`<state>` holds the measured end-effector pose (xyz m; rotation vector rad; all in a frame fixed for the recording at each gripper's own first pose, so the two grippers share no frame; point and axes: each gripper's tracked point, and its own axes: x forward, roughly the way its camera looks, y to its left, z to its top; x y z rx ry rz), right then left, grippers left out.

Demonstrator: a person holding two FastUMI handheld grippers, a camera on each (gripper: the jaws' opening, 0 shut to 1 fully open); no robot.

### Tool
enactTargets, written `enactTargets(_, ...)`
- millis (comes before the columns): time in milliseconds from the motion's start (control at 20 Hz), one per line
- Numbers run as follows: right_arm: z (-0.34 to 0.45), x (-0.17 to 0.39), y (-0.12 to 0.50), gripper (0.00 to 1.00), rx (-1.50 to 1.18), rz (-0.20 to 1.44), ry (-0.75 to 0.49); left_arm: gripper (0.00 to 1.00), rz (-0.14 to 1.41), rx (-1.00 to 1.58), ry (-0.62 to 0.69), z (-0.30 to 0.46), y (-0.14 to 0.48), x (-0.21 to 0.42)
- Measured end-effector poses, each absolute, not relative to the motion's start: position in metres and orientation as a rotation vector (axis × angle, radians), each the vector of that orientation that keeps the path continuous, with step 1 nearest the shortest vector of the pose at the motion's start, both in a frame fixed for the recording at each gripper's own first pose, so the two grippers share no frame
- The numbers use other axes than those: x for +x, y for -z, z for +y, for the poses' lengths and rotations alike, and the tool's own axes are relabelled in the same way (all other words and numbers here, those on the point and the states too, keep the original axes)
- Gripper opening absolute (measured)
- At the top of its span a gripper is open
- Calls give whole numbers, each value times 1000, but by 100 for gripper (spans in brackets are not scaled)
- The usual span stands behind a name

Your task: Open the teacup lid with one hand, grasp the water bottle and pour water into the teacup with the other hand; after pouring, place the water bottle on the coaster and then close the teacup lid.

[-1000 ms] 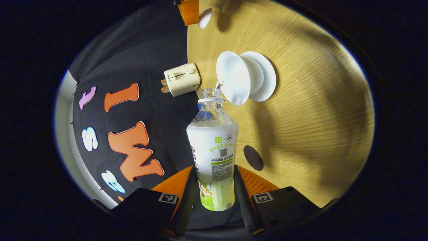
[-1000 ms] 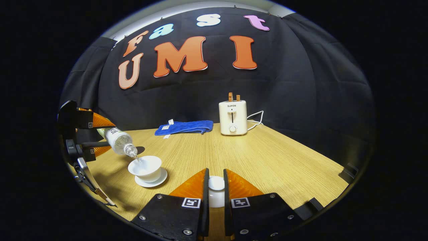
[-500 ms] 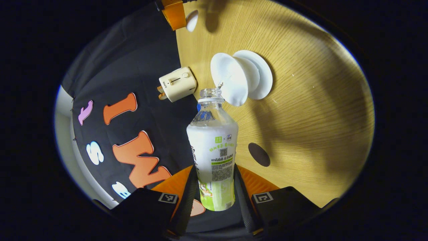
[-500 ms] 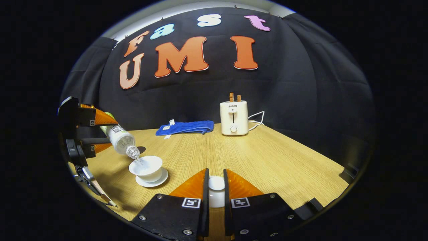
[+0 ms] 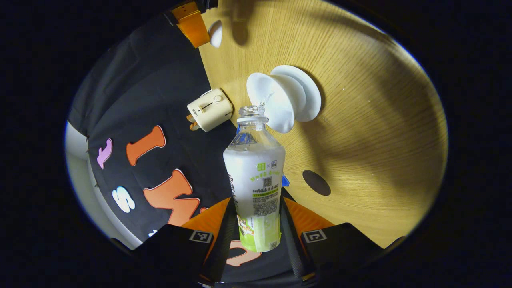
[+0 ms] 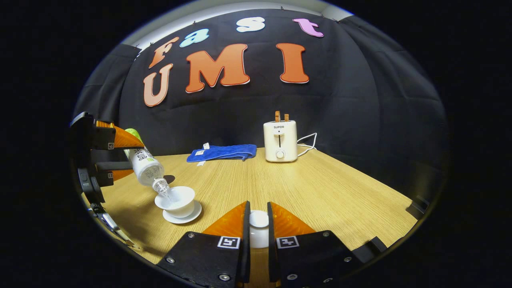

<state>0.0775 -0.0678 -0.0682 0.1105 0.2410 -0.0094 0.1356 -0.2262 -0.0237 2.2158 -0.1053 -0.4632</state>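
Note:
My left gripper (image 5: 256, 224) is shut on the water bottle (image 5: 255, 176), which is uncapped and tipped steeply, mouth down over the white teacup (image 5: 269, 102) on its saucer (image 5: 307, 90). Water runs from the mouth into the cup. In the right gripper view the same bottle (image 6: 146, 168) leans over the teacup (image 6: 176, 199), held by the left gripper (image 6: 116, 156). My right gripper (image 6: 258, 228) is shut on the white teacup lid (image 6: 259, 228), held just above the table, to the right of the cup. A dark round coaster (image 5: 316, 183) lies on the table near the bottle.
A cream toaster (image 6: 279, 141) with its cord stands at the back of the wooden table (image 6: 320, 188). A folded blue cloth (image 6: 222, 152) lies to its left. The right gripper with the lid (image 5: 215, 34) appears far off in the left gripper view.
The left gripper has tilted the bottle steeper, its mouth lower over the cup, and water keeps pouring. The right gripper with the lid has stayed still.

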Motion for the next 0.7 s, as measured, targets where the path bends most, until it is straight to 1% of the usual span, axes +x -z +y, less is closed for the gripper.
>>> enactTargets(350, -68, 78, 67, 19, 106, 240, 7, 67, -148, 2317, 467, -234, 17, 133)
enactTargets(450, -67, 77, 68, 18, 105, 240, 5, 64, -144, 2323, 471, -235, 16, 134)
enactTargets(550, -67, 78, 68, 19, 104, 239, 3, 64, -138, 2321, 479, -235, 16, 134)
enactTargets(600, -67, 78, 68, 18, 105, 239, 3, 67, -136, 2319, 480, -234, 16, 135)
enactTargets(700, -67, 78, 67, 19, 105, 240, 4, 67, -130, 2309, 483, -233, 18, 135)
